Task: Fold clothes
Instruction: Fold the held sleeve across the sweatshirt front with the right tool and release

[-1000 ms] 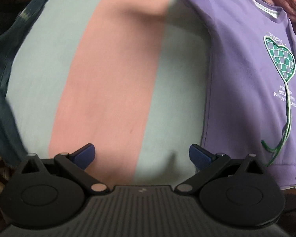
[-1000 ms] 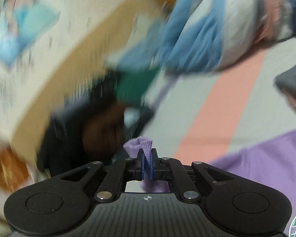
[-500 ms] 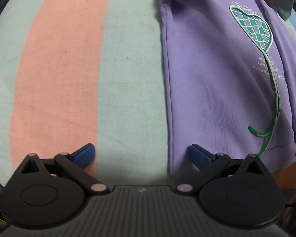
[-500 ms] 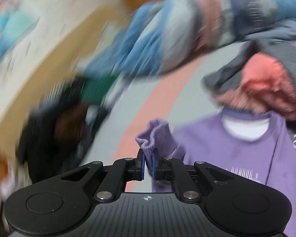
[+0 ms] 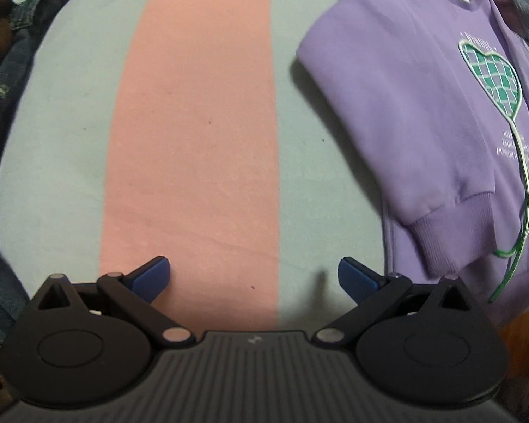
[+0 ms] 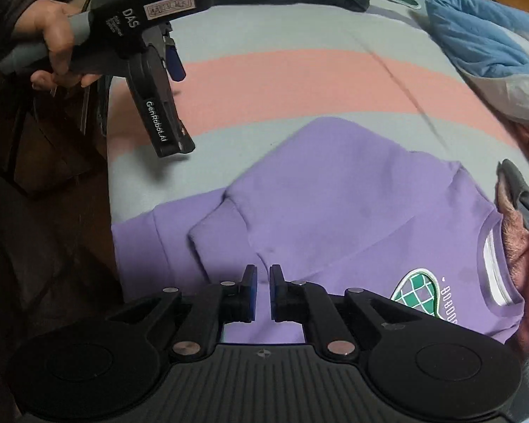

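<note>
A purple sweatshirt (image 5: 423, 112) with a green checked heart print lies flat on the striped bed. One sleeve (image 5: 451, 218) is folded across its front, the ribbed cuff pointing toward the hem. My left gripper (image 5: 254, 278) is open and empty, over the pink stripe to the left of the sweatshirt; it also shows in the right wrist view (image 6: 165, 102), held in a hand. My right gripper (image 6: 262, 292) is just above the folded sleeve (image 6: 299, 211) of the sweatshirt (image 6: 370, 239), jaws a small gap apart with nothing between them.
The bed cover (image 5: 194, 123) has pale green and pink stripes. Dark jeans (image 5: 3, 81) lie at the left edge. A pile of pink and grey clothes (image 5: 511, 3) sits beyond the collar. Blue bedding (image 6: 483, 38) lies at the far side.
My right gripper carried the sleeve cuff over the sweatshirt front, let it go and opened slightly. The sleeve now lies folded. My left gripper shifted left, staying open.
</note>
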